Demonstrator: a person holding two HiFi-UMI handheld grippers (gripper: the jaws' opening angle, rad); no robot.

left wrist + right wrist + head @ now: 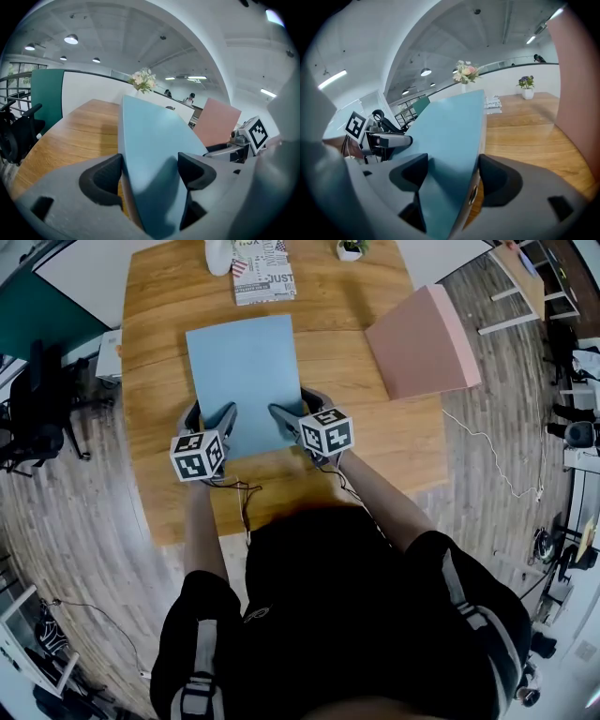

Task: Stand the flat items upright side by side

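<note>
left gripper (212,418) and right gripper (291,414) each clamp the near edge of the flat light-blue rectangular board (242,367), one per corner, probably to tip it up evenly. Board sits mid wooden table (155,427). Pink flat board (422,343) is well apart at the right edge, with bare wood between.

A blue board (154,150) is gripped between the fingers (101,180) at lower centre, tilted over the desk (70,136). A pink board (216,123) is seen at right.
</note>
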